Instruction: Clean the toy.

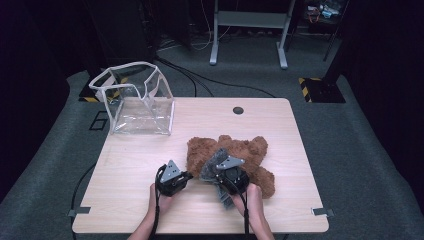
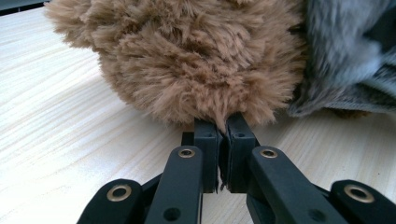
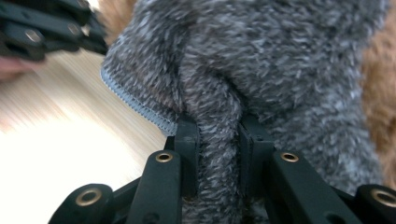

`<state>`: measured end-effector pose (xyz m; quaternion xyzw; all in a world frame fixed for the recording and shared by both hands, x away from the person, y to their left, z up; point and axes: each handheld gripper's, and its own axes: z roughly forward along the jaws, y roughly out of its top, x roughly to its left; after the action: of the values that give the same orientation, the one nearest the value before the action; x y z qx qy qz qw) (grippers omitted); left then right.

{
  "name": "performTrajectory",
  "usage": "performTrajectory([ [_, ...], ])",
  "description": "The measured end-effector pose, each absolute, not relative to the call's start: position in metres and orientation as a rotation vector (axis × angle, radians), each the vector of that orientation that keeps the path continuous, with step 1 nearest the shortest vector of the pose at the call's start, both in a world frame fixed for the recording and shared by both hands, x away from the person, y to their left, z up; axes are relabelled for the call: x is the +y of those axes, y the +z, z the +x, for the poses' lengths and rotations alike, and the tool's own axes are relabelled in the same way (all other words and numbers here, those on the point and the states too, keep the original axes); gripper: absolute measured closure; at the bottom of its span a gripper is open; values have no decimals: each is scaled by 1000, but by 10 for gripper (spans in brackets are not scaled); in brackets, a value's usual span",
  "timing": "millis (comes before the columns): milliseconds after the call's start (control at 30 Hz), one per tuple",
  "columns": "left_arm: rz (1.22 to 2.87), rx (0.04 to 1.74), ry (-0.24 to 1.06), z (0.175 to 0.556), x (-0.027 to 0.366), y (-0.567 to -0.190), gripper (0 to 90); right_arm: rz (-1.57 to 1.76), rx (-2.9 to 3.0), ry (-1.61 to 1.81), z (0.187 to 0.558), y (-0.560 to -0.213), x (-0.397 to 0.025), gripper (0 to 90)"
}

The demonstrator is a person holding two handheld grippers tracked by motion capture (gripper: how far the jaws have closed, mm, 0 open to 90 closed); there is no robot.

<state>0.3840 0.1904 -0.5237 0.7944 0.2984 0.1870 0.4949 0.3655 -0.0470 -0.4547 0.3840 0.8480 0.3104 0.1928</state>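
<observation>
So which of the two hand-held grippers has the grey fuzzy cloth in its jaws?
The right hand-held gripper: its jaws pinch a fold of the grey fuzzy cloth. The left hand-held gripper is closed on the brown teddy bear fur instead.

A light wooden table stands on grey carpet in a dark room.

Clear bag stands behind-left of the teddy bear on the table.
</observation>
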Motion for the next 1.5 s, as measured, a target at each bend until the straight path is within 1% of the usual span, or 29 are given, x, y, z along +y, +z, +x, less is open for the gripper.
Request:
performTrajectory([
  [200, 1937, 715, 462, 384, 190, -523, 860, 1142, 2387, 807, 357, -465, -68, 729],
  [300, 1933, 717, 462, 384, 190, -524, 861, 1161, 2385, 850, 355, -463, -75, 728],
  [433, 1934, 715, 462, 384, 190, -523, 861, 1130, 2368, 920, 354, -451, -67, 725],
  [567, 1934, 715, 460, 384, 190, -523, 862, 1087, 2345, 977, 361, -441, -49, 725],
  [633, 1926, 721, 457, 384, 190, -524, 862, 1077, 2354, 988, 366, -442, -40, 724],
  [800, 1916, 729, 463, 384, 190, -524, 861, 1082, 2406, 943, 372, -460, -25, 721],
  [1033, 1912, 727, 459, 384, 190, -524, 861, 1052, 2491, 871, 369, -475, -18, 723],
  [1267, 1915, 723, 460, 384, 190, -524, 860, 1060, 2416, 957, 362, -455, -28, 726],
  [1500, 1916, 722, 460, 384, 190, -524, 860, 1078, 2405, 919, 364, -458, -34, 727],
])
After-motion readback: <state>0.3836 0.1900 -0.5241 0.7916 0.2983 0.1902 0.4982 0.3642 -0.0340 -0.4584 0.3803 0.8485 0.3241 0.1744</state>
